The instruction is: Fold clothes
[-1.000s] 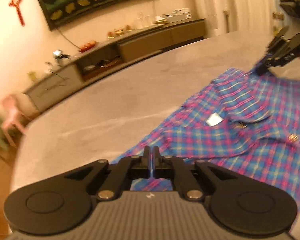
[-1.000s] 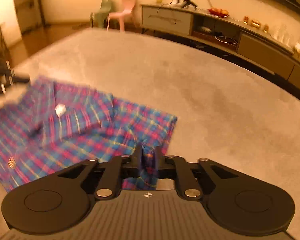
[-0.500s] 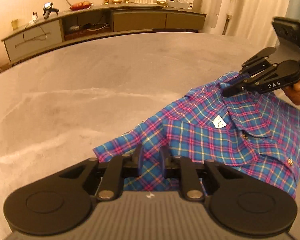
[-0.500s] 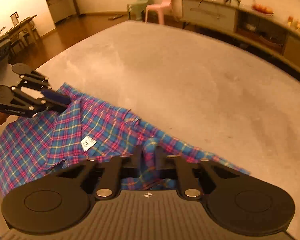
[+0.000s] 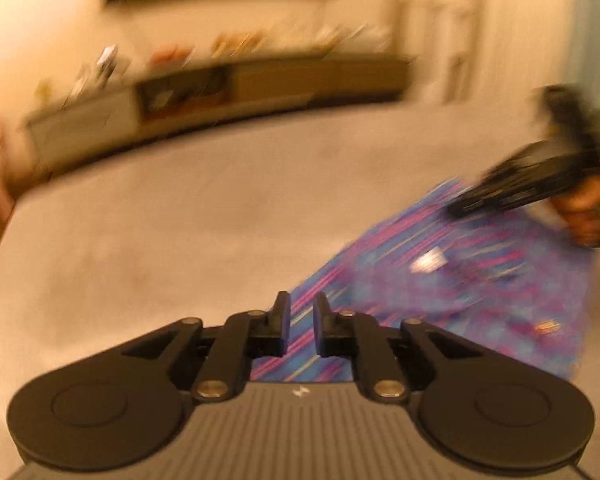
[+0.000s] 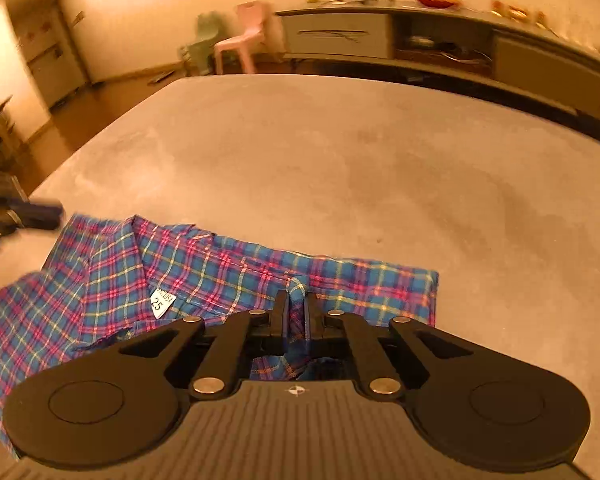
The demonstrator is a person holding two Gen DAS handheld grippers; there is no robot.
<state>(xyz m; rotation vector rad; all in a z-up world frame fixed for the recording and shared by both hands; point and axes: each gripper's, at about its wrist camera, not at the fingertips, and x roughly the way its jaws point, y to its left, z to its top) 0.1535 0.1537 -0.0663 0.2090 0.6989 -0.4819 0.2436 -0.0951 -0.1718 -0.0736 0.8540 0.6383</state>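
Observation:
A blue and pink plaid shirt (image 6: 204, 272) lies on the grey table, collar up, with a white size tag (image 6: 161, 303). It also shows blurred in the left wrist view (image 5: 440, 292). My right gripper (image 6: 297, 312) is shut on a fold of the shirt's shoulder edge. My left gripper (image 5: 301, 320) has its jaws slightly apart over the shirt's near edge, with no cloth pinched between them. The left gripper shows at the far left of the right wrist view (image 6: 28, 214). The right gripper shows at the right of the left wrist view (image 5: 512, 188).
The grey table (image 6: 360, 168) stretches wide beyond the shirt. A long low cabinet (image 6: 440, 40) stands along the back wall. A pink chair (image 6: 240, 36) and a green chair (image 6: 198, 42) stand on the floor past the table's far corner.
My left gripper has opened and let go of the shirt's edge. The shirt has been drawn flatter on the table. My right gripper still grips its fold.

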